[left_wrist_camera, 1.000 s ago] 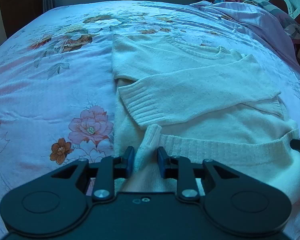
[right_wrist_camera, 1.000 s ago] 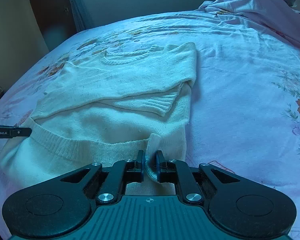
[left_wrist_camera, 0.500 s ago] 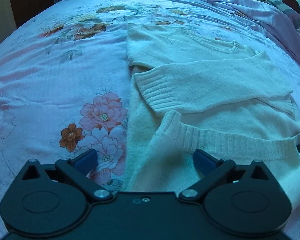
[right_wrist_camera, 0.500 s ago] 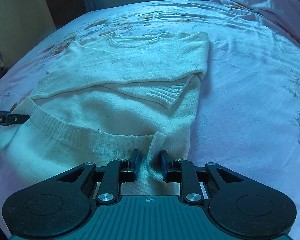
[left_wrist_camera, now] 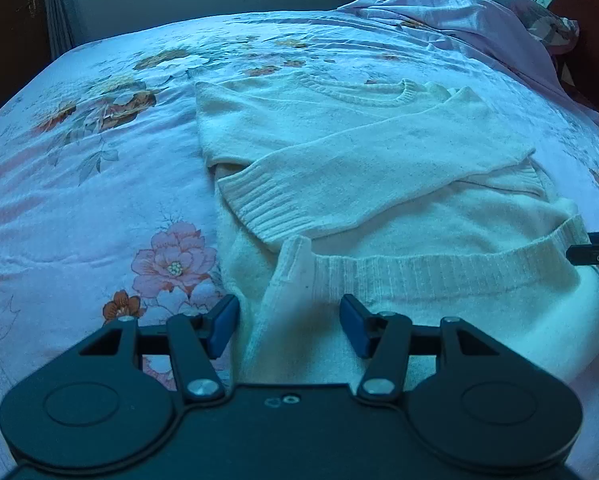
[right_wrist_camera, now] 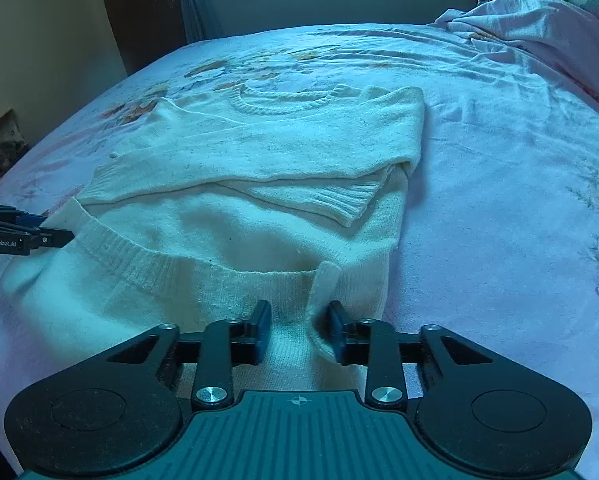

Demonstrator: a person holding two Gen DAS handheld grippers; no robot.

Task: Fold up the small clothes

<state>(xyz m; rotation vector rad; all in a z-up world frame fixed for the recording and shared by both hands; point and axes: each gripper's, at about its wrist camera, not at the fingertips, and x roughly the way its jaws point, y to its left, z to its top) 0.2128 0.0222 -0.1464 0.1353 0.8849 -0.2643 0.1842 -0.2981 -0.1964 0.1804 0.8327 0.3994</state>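
- Two grippers down at the near edge of the bed (left_wrist_camera: 79,184), both sitting over the bottom part of the cream knit sweater (left_wrist_camera: 339,168), which lies flat in the middle of the floral bedsheet with the neckline pointing at the far edge.
- Both sleeves are already crossed over the chest, and the ribbed hem (left_wrist_camera: 439,272) has been brought up over the body, so I'd say the bottom fold just landed.
- What changed: a second ago both sets of jaws were pinched on the hem corners. Now I've let go.
- Left gripper (left_wrist_camera: 289,324): it popped wide half a second back and the jaws are now closing in again. Fabric lies between the blue pads but they aren't pressing on it, so it's released.
- Right gripper (right_wrist_camera: 297,330): jaws opening. The little upturned flap of hem (right_wrist_camera: 323,280) sits between them, right next to the right pad. I read that as let go too, though the contact there is hard to call.
- Meaning for the task: the fold holds on its own, looks like. Next I'd guess one more fold up toward the collar, and that flap probably wants flattening first.
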